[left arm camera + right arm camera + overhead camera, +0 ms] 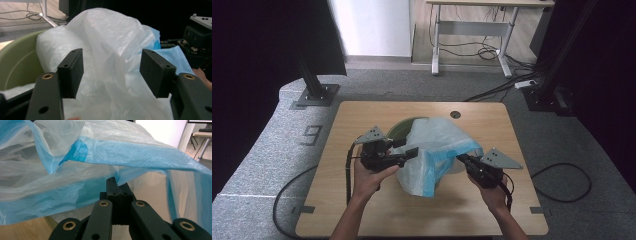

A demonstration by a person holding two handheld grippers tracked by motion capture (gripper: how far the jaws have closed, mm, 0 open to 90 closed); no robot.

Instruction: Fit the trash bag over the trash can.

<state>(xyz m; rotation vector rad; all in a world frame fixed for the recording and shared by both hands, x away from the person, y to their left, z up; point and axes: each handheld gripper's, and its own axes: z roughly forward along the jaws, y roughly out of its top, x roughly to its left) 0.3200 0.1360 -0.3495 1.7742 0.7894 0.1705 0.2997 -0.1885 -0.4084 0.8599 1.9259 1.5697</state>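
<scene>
High view, and nearest the front edge of the table (362, 210) two forearms come in, each hand wrapped round a gripper. On the person's right, the right gripper (463, 160) has its jaws pinched tight on the blue-banded rim of a thin plastic bag (434, 150), and it looks like that pinch is there to anchor one side of the mouth so the film can be drawn out. From the right gripper view you can see it clearly: the two black jaws meet with the blue hem (140, 155) caught between them, the film fanning up and away overhead. Over on the left, the left gripper (408, 149) sits with its jaws spread wide, the crumpled white film bulging between them but not clamped; my read is it's lining up for a grab on the opposite side of the rim. The left gripper view confirms it, wide gap, plastic billowing in the middle, nothing squeezed. Behind the bag, toward the middle of the table, a pale green bin (401, 127) peeks out, and the bag is draped over and partly into it, seemingly being fitted as a liner. Farther back, a cable hole (455, 114) near the far edge, then grey carpet (412, 82) and a desk frame (472, 35).
</scene>
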